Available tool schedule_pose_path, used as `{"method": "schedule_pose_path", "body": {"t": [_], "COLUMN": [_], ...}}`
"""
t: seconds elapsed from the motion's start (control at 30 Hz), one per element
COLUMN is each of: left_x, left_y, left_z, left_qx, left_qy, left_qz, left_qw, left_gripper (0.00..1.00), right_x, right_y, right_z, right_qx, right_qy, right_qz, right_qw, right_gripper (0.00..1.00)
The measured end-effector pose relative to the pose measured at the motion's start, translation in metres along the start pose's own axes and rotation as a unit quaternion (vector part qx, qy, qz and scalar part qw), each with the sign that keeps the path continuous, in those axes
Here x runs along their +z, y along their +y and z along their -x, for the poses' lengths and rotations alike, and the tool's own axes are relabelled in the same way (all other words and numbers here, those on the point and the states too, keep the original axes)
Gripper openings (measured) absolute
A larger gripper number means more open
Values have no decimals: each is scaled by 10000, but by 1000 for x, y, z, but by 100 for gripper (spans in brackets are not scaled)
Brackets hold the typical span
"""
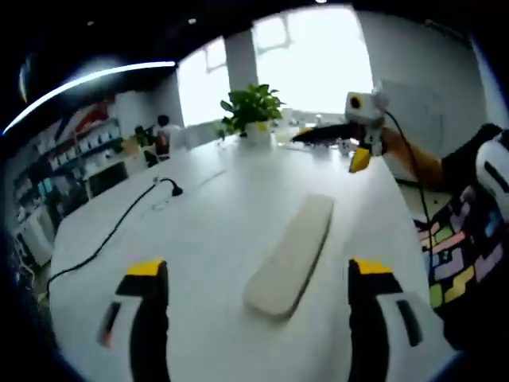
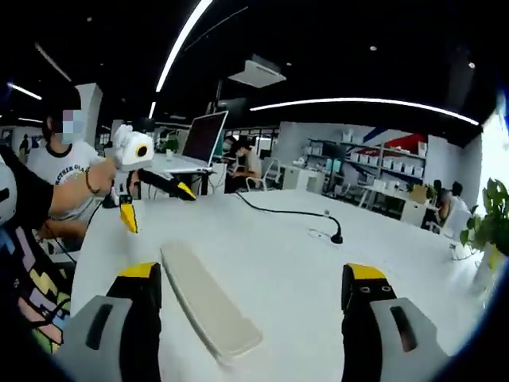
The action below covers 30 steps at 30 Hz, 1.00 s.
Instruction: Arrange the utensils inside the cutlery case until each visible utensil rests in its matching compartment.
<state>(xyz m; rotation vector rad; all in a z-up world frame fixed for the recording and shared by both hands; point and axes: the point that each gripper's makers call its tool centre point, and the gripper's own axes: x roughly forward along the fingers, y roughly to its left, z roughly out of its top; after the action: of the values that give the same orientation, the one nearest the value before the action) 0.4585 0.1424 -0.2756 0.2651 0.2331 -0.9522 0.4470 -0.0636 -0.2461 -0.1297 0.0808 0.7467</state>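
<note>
A long cream cutlery case lies shut on the white table, and I see no utensils. In the left gripper view it sits between my left gripper's yellow-tipped jaws, nearer the right one, untouched. That gripper is open and holds nothing. In the right gripper view the case lies nearer the left jaw of my right gripper, which is also open and holds nothing. Each gripper appears in the other's view, held up in a hand with jaws spread: the right gripper and the left gripper.
A black cable with a plug runs across the table. A potted plant stands at the far end. A screen and seated people are beyond the table edge. The person's patterned sleeve is close by.
</note>
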Motion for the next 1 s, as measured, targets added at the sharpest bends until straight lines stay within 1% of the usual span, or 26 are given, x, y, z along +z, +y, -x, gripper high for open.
{"method": "schedule_pose_path", "body": {"t": [0.03, 0.07, 0.1, 0.13, 0.17, 0.2, 0.23, 0.27, 0.3, 0.33, 0.37, 0.4, 0.43, 0.47, 0.5, 0.53, 0.57, 0.63, 0.7, 0.77, 0.8, 0.83, 0.87, 0.9, 0.97, 1.0], "left_x": [3, 8, 7, 7, 9, 11, 12, 11, 11, 13, 16, 18, 21, 22, 27, 29, 30, 31, 34, 39, 41, 42, 44, 44, 45, 45], "left_y": [5, 10, 11, 11, 10, 9, 10, 12, 20, 23, 30, 33, 37, 39, 40, 39, 38, 35, 30, 26, 23, 21, 20, 20, 20, 20], "left_z": [4, 9, 14, 17, 22, 26, 31, 36, 42, 47, 55, 60, 69, 71, 78, 82, 87, 95, 100, 107, 109, 112, 115, 119, 125, 127], "left_qx": [264, 603, 769, 929, 1103, 1191, 1393, 1584, 1842, 2016, 2265, 2402, 2593, 2649, 2732, 2735, 2735, 2755, 2734, 2693, 2676, 2699, 2744, 2823, 2920, 2931], "left_qy": [-167, -407, -476, -558, -733, -845, -989, -1014, -1039, -1138, -1242, -1278, -1332, -1367, -1484, -1502, -1508, -1586, -1649, -1772, -1770, -1741, -1717, -1666, -1665, -1663], "left_qz": [-111, -257, -214, -123, -12, 84, 277, 451, 511, 510, 567, 620, 674, 685, 679, 703, 751, 825, 845, 887, 855, 781, 681, 544, 550, 551], "left_qw": [9995, 9970, 9957, 9940, 9912, 9892, 9849, 9811, 9761, 9715, 9644, 9603, 9542, 9521, 9480, 9475, 9470, 9445, 9439, 9425, 9433, 9438, 9437, 9432, 9402, 9399], "left_gripper": [98, 98, 98, 98, 98, 98, 98, 98, 98, 100, 100, 100, 99, 98, 99, 99, 99, 99, 97, 95, 94, 95, 96, 96, 96, 96], "right_x": [6, 6, 3, 3, 2, 2, 2, 3, 5, 6, 9, 12, 16, 16, 14, 14, 16, 19, 25, 31, 32, 31, 26, 22, 20, 19], "right_y": [-2, -3, -6, -9, -13, -19, -25, -32, -41, -49, -57, -61, -69, -72, -74, -76, -80, -84, -84, -80, -77, -76, -78, -76, -75, -75], "right_z": [7, 12, 20, 25, 31, 40, 47, 54, 65, 72, 83, 90, 101, 107, 111, 115, 123, 133, 140, 146, 147, 148, 150, 151, 152, 151], "right_qx": [-104, -168, -277, -403, -566, -808, -993, -1184, -1459, -1638, -1897, -2018, -2277, -2369, -2407, -2457, -2603, -2728, -2751, -2727, -2714, -2730, -2825, -2850, -2839, -2845], "right_qy": [-361, -447, -515, -581, -615, -663, -674, -686, -735, -741, -797, -868, -1000, -1002, -936, -892, -922, -968, -1047, -1149, -1147, -1114, -1021, -944, -975, -976], "right_qz": [-221, -384, -503, -533, -489, -412, -353, -293, -168, -100, 13, 145, 200, 229, 260, 291, 343, 357, 320, 269, 263, 205, 59, 101, 91, -2], "right_qw": [9990, 9981, 9970, 9961, 9953, 9937, 9921, 9902, 9864, 9837, 9786, 9755, 9684, 9661, 9657, 9648, 9605, 9565, 9552, 9548, 9552, 9553, 9538, 9538, 9539, 9537], "right_gripper": [98, 99, 99, 99, 99, 99, 99, 99, 99, 99, 99, 99, 98, 98, 98, 97, 97, 97, 95, 94, 95, 97, 99, 99, 99, 99]}}
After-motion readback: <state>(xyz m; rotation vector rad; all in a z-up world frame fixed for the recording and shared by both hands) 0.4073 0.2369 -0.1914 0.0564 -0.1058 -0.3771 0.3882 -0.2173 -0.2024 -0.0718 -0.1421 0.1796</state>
